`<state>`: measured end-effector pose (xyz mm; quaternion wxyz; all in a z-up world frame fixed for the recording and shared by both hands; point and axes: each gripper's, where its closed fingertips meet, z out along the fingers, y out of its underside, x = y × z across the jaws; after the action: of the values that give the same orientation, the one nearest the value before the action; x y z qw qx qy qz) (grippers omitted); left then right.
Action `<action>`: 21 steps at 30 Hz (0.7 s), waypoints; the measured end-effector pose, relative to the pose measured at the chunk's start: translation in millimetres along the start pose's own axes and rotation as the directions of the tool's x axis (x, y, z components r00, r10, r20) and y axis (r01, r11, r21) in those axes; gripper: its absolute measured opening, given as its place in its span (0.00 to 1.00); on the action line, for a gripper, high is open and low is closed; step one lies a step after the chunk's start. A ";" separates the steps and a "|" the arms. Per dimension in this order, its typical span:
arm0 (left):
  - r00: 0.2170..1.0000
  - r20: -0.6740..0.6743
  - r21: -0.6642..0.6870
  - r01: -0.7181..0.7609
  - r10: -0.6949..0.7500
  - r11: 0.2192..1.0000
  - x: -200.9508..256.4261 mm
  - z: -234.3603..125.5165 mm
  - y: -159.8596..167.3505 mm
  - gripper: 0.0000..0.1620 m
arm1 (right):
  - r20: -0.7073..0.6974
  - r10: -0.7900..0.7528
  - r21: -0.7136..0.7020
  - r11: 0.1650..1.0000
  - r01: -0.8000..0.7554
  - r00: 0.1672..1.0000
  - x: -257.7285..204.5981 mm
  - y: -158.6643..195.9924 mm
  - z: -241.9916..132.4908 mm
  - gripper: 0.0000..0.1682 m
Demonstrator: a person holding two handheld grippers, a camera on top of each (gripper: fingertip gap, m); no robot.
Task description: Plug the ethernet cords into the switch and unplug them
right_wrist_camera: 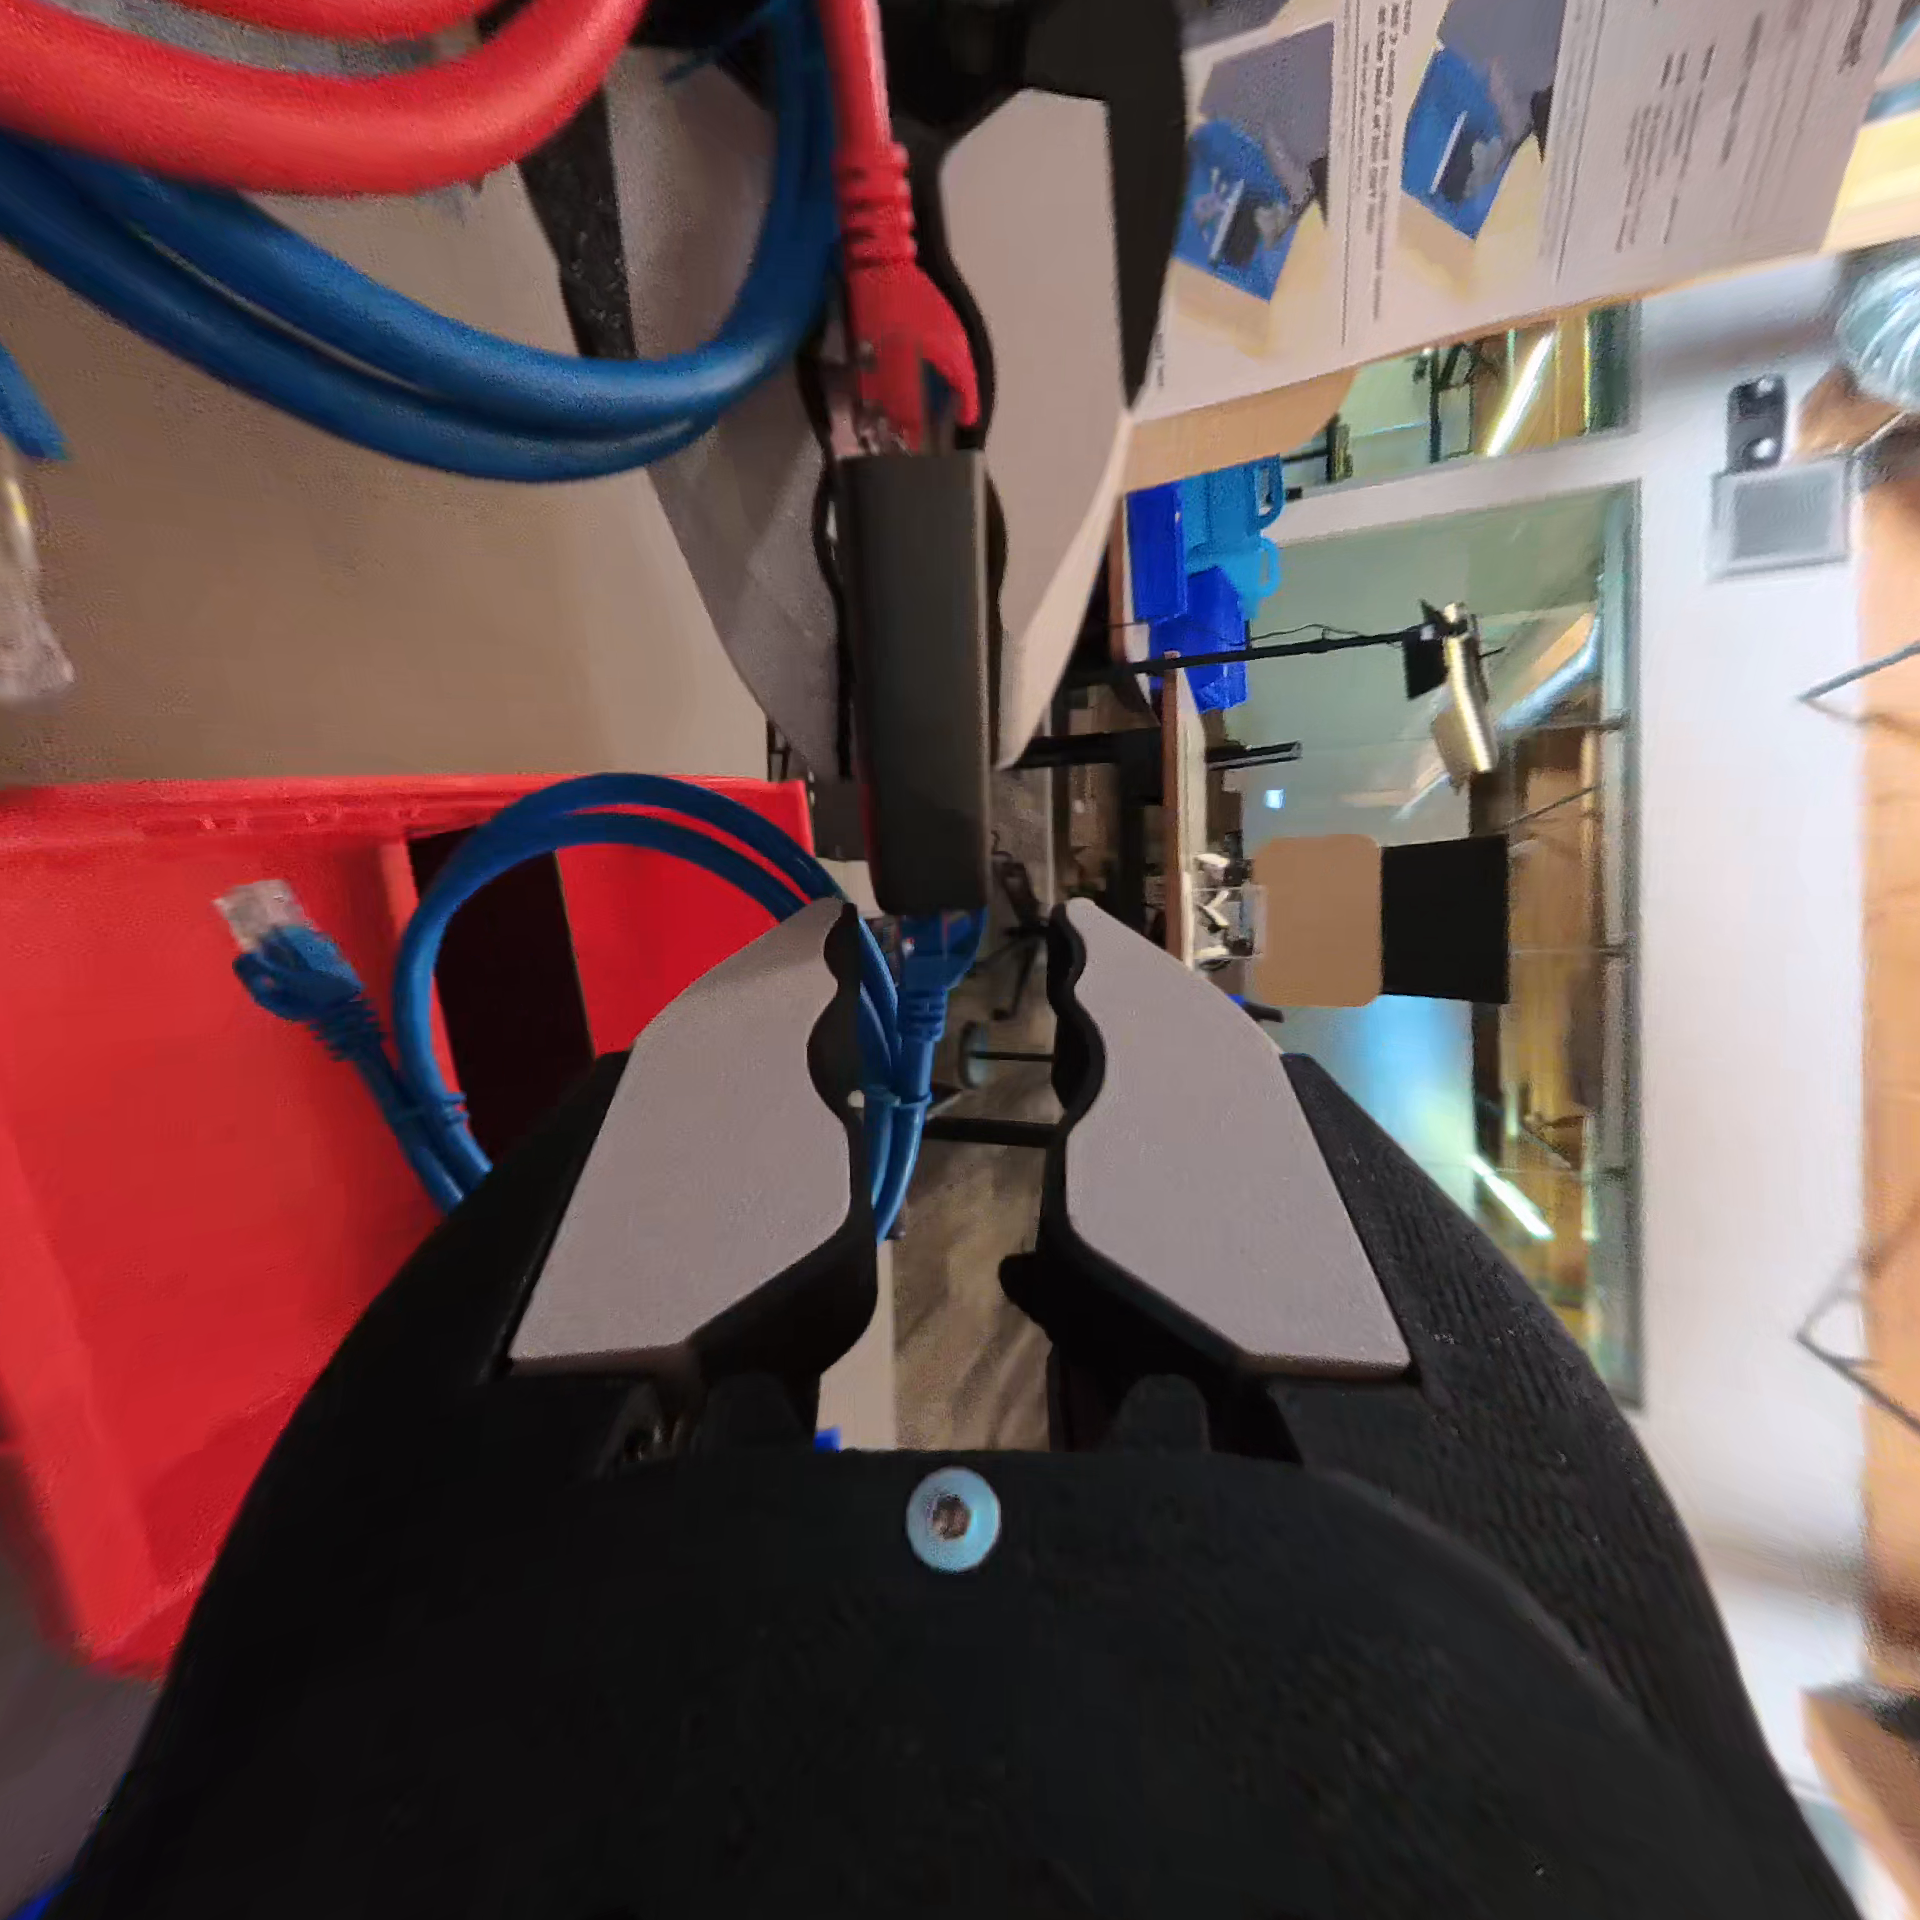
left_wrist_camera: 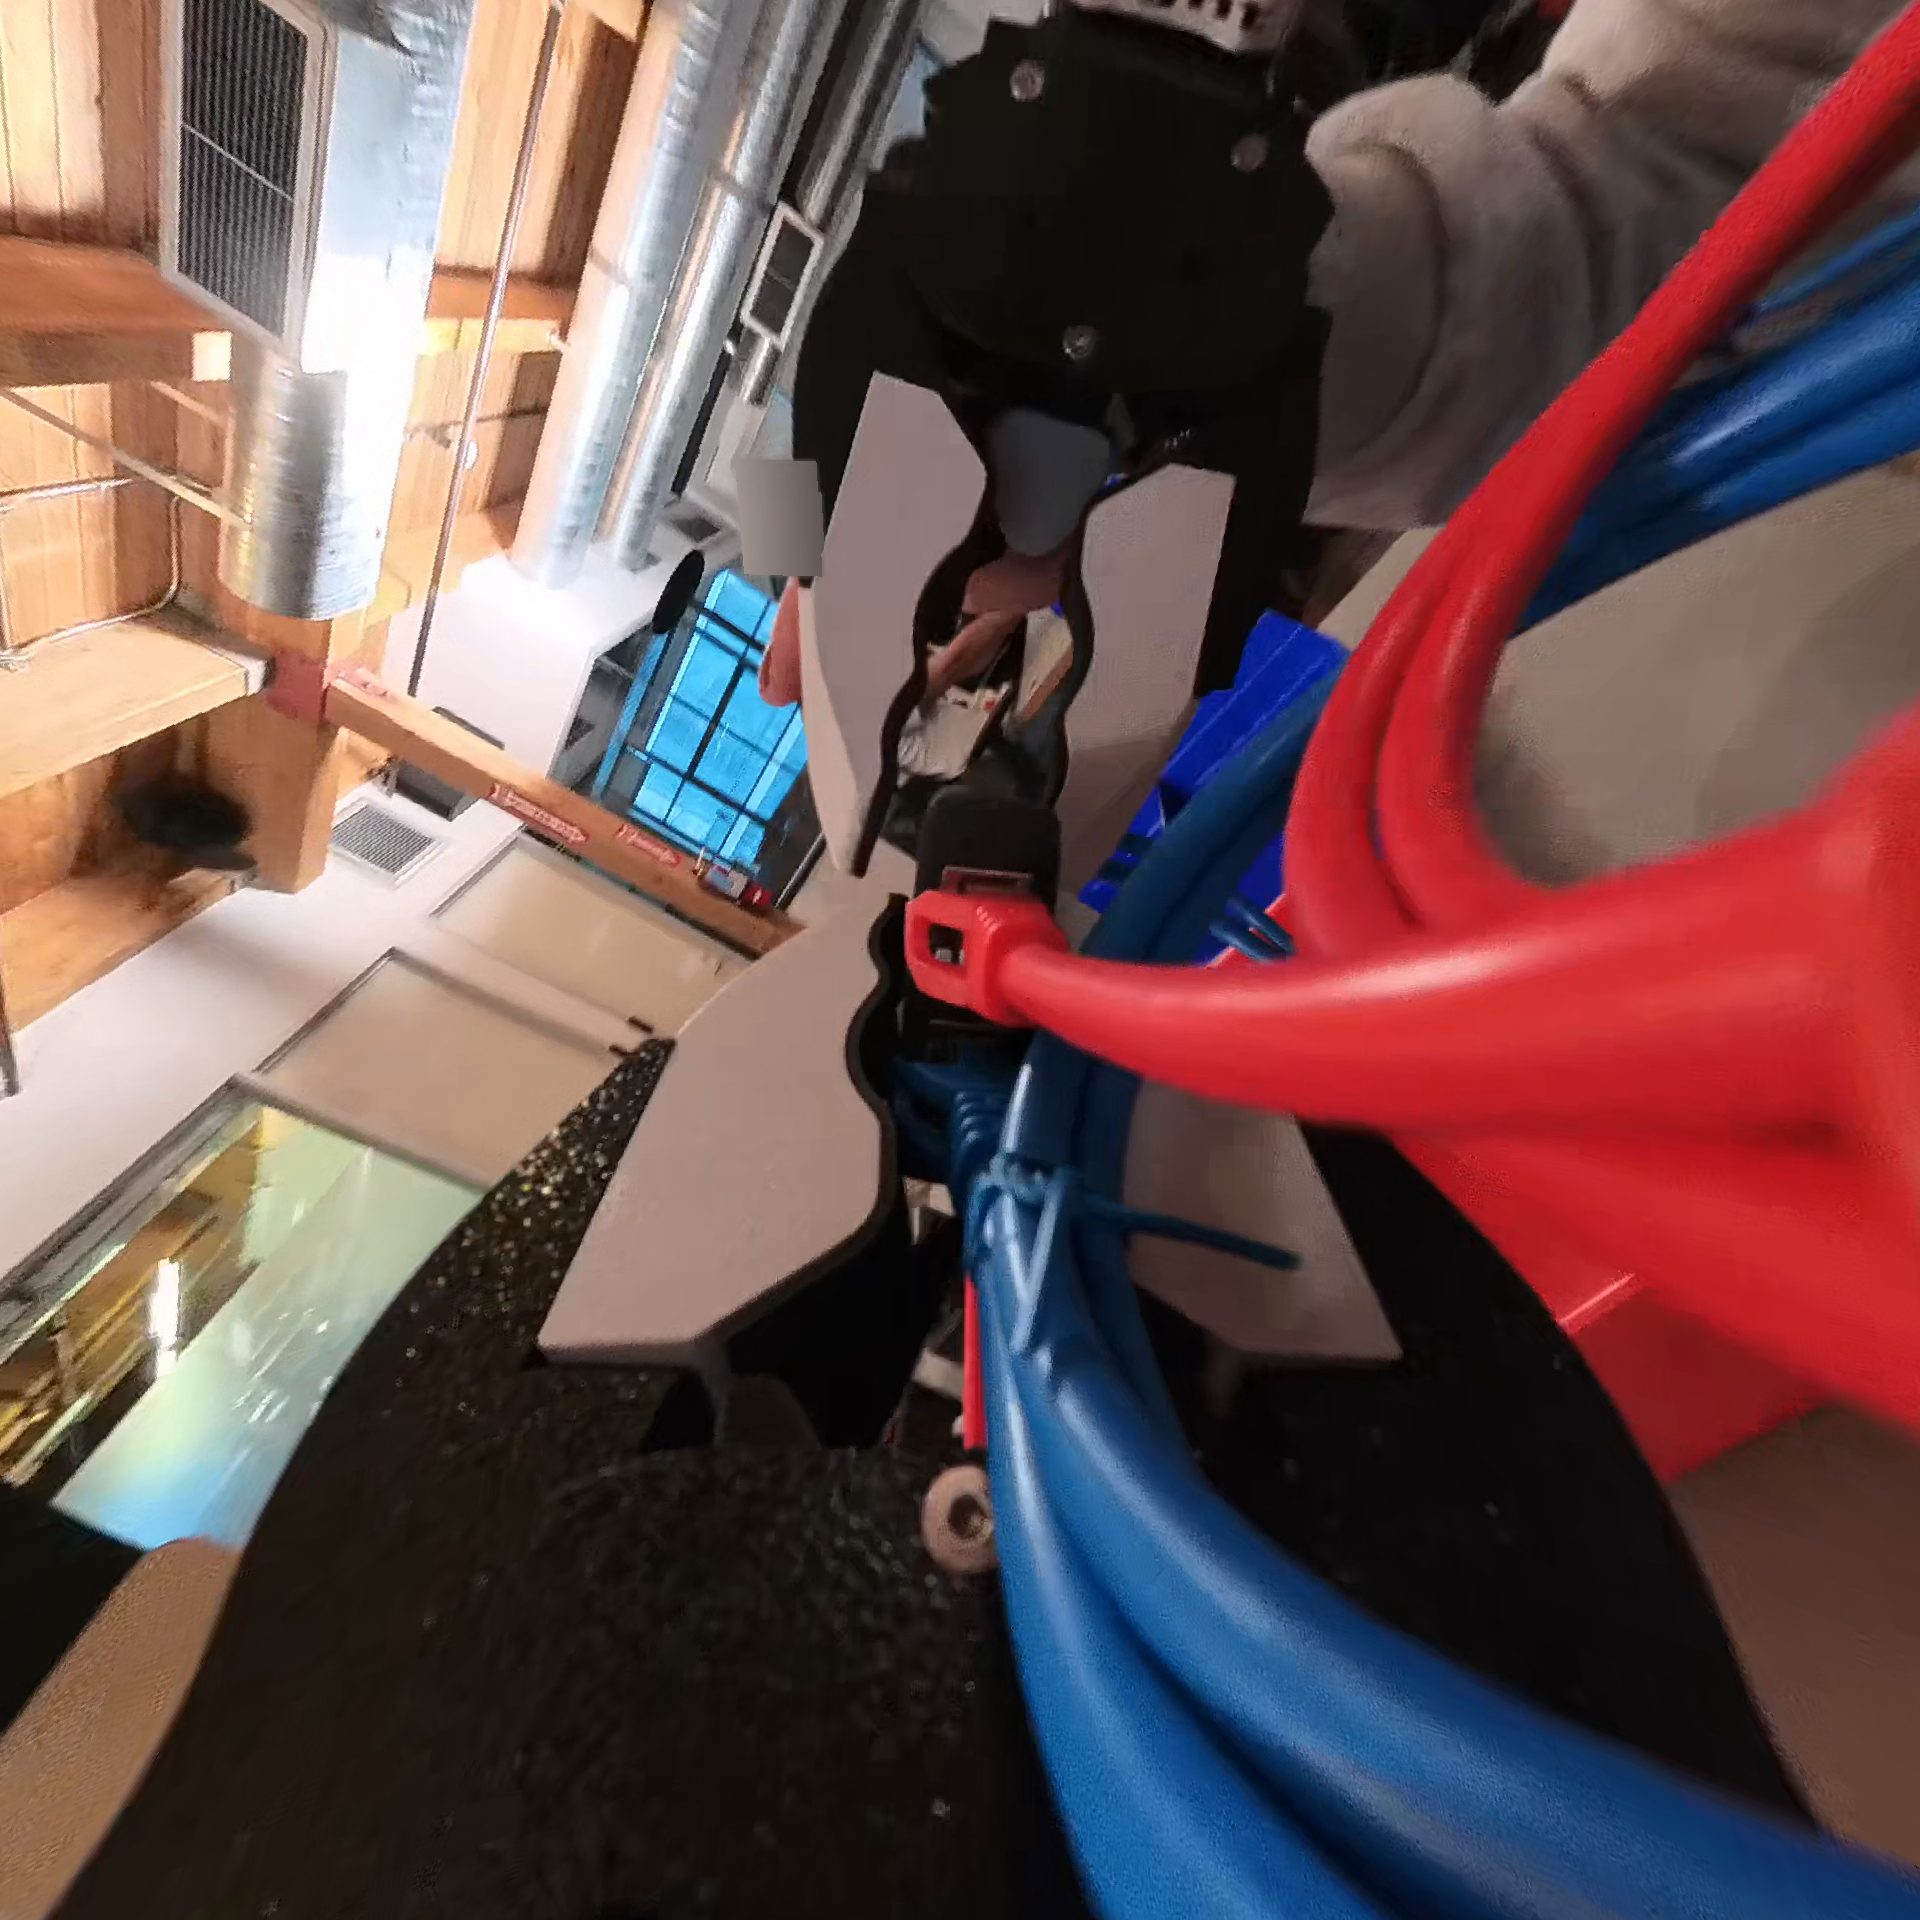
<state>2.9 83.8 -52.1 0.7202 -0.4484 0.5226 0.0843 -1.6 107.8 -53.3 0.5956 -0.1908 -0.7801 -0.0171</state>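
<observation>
left hand-held gripper (left_wrist_camera: 914, 997), turned sideways, clamps a black adapter (left_wrist_camera: 987, 842) bearing a red ethernet plug (left_wrist_camera: 961, 945). right hand-held gripper (right_wrist_camera: 951, 935) faces it, slightly parted, empty, tips beside the adapter's blue ethernet plug (right_wrist_camera: 925, 966). blue cables (right_wrist_camera: 436, 364) and a red bin (right_wrist_camera: 156, 1143) crowd alongside.

The left gripper (left_wrist_camera: 971, 925) and the right gripper (right_wrist_camera: 951, 935) face each other tip to tip, the right's jaws parted, the left's clamped.
</observation>
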 end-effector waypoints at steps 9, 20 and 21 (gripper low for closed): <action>0.998 0.024 0.086 0.057 -0.059 0.995 -7.4 -8.3 -4.3 0.12 | 0.052 0.075 0.031 0.997 -0.076 0.996 -8.1 -3.5 -17.2 0.24; 0.996 0.068 0.122 0.052 -0.060 0.991 -15.9 -21.6 -15.2 0.12 | -0.095 0.229 0.034 0.973 -0.227 0.969 -4.6 21.0 -30.1 0.23; 0.995 0.075 0.120 0.049 -0.058 0.992 -17.0 -22.5 -15.3 0.12 | -0.124 0.243 0.039 0.970 -0.240 0.962 0.1 23.1 -32.5 0.23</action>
<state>-10.7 64.3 -30.6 0.7674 -0.4154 0.4856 0.0516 35.7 121.0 -48.4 0.6443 -0.2757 -0.7114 0.0527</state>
